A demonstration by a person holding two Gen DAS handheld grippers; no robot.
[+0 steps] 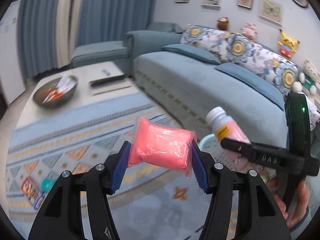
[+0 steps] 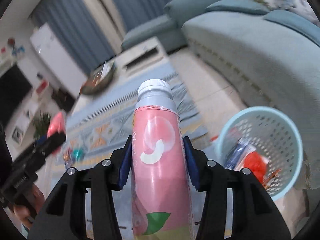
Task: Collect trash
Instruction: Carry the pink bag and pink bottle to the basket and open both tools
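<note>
the pink bottle base is cut off; basket contents are blurred.

"DAS"-like embossed letters on right gripper body, right of left gripper; yellow label text on pink bottle too blurred to read.

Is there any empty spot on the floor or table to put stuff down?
Yes: the rug is bare just below the left hand-held gripper. The coffee table is bare between the bowl and the tray. It is crowded at the rug's left, by the snack packet, and inside the blue basket.
</note>
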